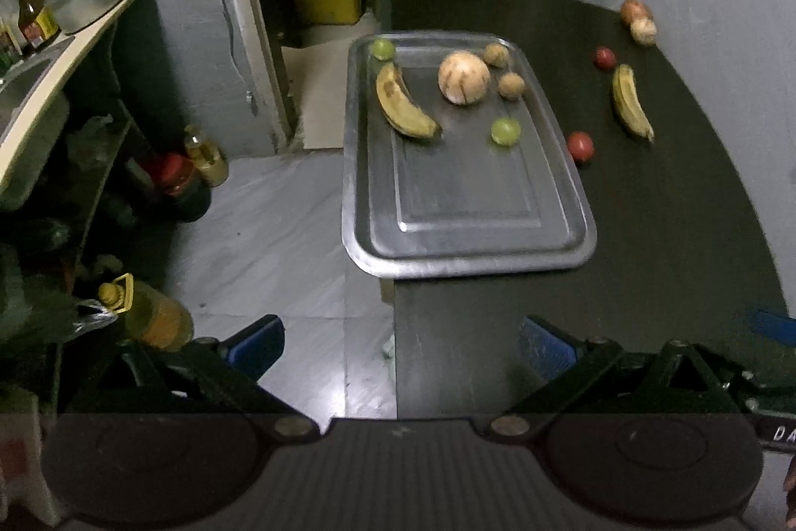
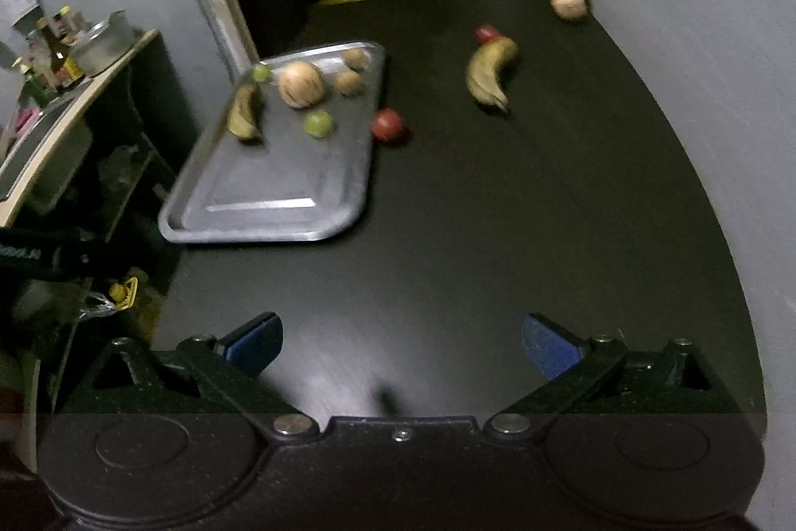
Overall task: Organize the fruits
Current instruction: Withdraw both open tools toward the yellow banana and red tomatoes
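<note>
Nearest, left gripper [image 1: 402,347]: the two blue pads are wide apart and hold nothing; it hangs over the near edge of the table, half above the floor.
Right gripper [image 2: 402,347]: the blue pads are also wide apart and empty; it is above the bare near part of the table.
Table [image 1: 646,257]: dark and round on the right side; the wall is behind it.
Tray [image 1: 467,252]: grey metal, rectangular, at the left edge of the table; its left side goes a little over the edge. The near half is bare and the fruits lie in the far half.
Green fruit [image 1: 506,131]: on the tray, the nearest fruit there.
Banana [image 1: 403,103]: on the tray, at the left, with brown spots.
Melon [image 1: 463,77]: pale and round, in the middle of the tray's far half, near the banana.
Brown fruits [image 1: 511,85]: two small ones on the tray, just right of the melon, one behind the other.
Second green fruit [image 1: 382,49]: in the far left corner of the tray.
Red fruit [image 1: 580,146]: on the table, just beside the right rim of the tray.
Second banana [image 1: 631,101]: on the table, well right of the tray.
Second red fruit [image 1: 604,57]: on the table, just behind that banana.
Far fruits [image 1: 638,20]: two pale reddish ones at the far edge of the table, touching each other; too blurred to name.
</note>
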Available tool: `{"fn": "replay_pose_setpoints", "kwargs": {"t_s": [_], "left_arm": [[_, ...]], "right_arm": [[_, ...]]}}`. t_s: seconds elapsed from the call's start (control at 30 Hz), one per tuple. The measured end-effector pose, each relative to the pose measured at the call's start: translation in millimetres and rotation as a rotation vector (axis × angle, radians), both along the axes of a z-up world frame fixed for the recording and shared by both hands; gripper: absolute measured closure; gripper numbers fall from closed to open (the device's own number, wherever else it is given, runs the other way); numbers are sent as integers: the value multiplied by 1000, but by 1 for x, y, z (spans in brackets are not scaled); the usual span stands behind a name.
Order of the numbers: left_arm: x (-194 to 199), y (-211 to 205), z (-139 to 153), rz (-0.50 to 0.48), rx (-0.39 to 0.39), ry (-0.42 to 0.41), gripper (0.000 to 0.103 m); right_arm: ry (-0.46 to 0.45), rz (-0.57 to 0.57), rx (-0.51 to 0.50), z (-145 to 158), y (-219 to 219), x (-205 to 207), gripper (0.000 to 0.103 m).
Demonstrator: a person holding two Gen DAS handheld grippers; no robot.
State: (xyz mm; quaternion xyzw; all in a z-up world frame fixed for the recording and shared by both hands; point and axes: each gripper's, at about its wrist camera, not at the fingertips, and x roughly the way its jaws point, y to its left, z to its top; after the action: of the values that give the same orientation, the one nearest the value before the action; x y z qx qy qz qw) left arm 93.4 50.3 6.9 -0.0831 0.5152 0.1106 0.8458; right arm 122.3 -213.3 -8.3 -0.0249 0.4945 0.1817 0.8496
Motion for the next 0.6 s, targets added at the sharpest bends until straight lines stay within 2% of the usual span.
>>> {"fn": "replay_pose_setpoints", "kwargs": {"t_s": [0.13, 0.3, 0.47, 0.6], "left_arm": [[-7, -20, 2, -49, 33, 53, 1], [-1, -36, 10, -118, 44, 60, 1], [14, -42, 23, -196, 18, 14, 1], [27, -43, 33, -273, 26, -26, 1]], "right_arm": [[-15, -43, 2, 4, -22, -16, 1], [-54, -129, 1, 18, -47, -28, 1], [-100, -216, -19, 43, -62, -37, 1], [-150, -253, -63, 74, -56, -41, 1]]}}
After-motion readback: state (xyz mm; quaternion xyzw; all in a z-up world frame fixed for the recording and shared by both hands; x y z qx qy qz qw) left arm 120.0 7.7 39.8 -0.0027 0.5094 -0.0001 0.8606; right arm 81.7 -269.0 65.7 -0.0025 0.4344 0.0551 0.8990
